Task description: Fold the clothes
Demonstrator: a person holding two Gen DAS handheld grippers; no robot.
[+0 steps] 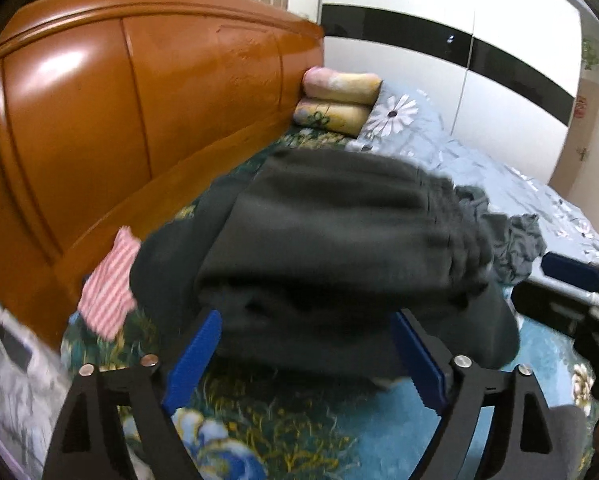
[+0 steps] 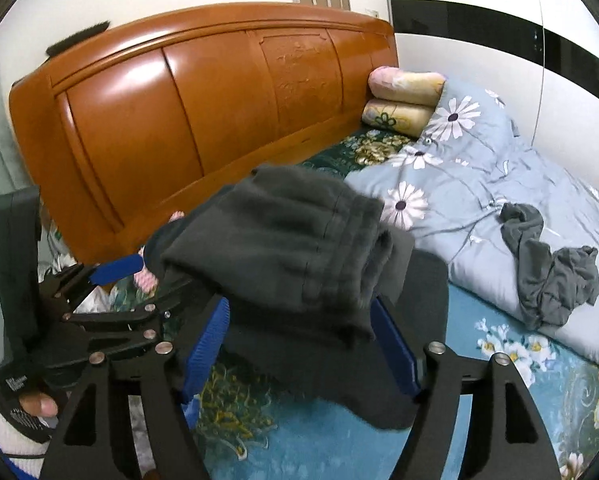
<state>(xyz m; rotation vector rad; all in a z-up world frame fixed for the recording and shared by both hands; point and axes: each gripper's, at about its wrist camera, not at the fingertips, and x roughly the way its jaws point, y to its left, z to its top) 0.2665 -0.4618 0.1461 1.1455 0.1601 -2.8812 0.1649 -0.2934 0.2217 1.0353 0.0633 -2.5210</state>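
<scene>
- Clothes here mean chiefly a dark grey fleece garment (image 1: 331, 248), already doubled into a thick bundle on the bed (image 2: 511, 396), near the head edge by the headboard (image 1: 111, 112); its ribbed band faces right, so the fold looks close to done and only wants squaring.
- Bed surface under the bundle is a teal floral sheet, a flat bare patch that suits folding; a pale blue daisy quilt (image 2: 479, 168) is pushed toward the far side, probably to free that space.
- Headboard backs two rolled pillows (image 2: 403, 100) at the far head corner, out of the working area.
- A second, lighter grey garment (image 2: 547, 276) lies crumpled on the quilt, well apart from the bundle, seemingly next in line.
- A red-and-white striped cloth (image 1: 109, 288) lies just beside the bundle's left side, near the headboard.
- Left tongs (image 1: 307, 356) stand spread at the bundle's near edge, jaws either side of the fold and clamping nothing.
- Right tongs (image 2: 303, 344) are likewise spread, straddling the near edge; whether the pads touch cloth I cannot tell.
</scene>
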